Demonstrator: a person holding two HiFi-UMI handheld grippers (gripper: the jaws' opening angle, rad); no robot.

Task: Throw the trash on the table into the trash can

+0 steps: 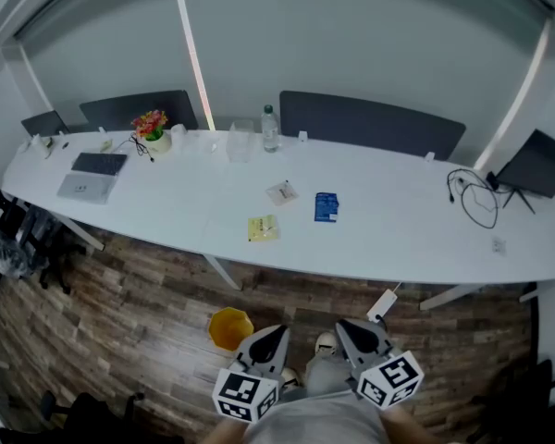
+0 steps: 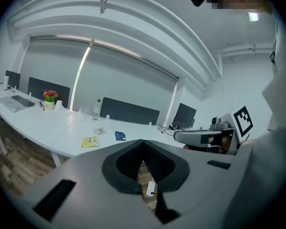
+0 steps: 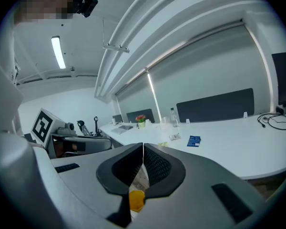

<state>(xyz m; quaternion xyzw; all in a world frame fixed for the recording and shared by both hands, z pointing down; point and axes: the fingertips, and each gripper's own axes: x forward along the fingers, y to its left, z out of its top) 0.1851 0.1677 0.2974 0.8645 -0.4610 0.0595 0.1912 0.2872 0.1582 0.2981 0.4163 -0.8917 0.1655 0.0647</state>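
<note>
White counter: the counter (image 1: 398, 234) ran across the head view, well apart from both grippers, with wooden floor (image 1: 120, 285) between us.
Trash: three small pieces lay near the counter's middle. A yellow wrapper (image 1: 263, 228) sat by the front edge, a blue packet (image 1: 326, 207) to its right, and a pale wrapper (image 1: 282, 192) further back between them.
Trash can: the yellow trash can (image 1: 230, 327) stood on the floor in front of the counter, near the left gripper.
Left gripper: the left gripper (image 1: 276, 333) was held low, close to the person's body, its fingers (image 2: 128, 161) pressed together on nothing.
Right gripper: the right gripper (image 1: 347, 329) was equally low, its fingers (image 3: 157, 166) also closed and empty.
Step in hand: I judged this to be the approach, with no piece taken yet.
Doing it well: I would have parted the fingers before arriving, then taken one piece at a time, starting with the yellow wrapper, which was nearest the can.
Grip advice: flat wrappers probably wanted a shallow angle and a pinch on a raised edge.
Risk: a steep descent could have slid a wrapper away instead of catching it.
Clearance: the water bottle (image 1: 270, 129) and flower pot (image 1: 154, 137) stood far back, out of the way.
</note>
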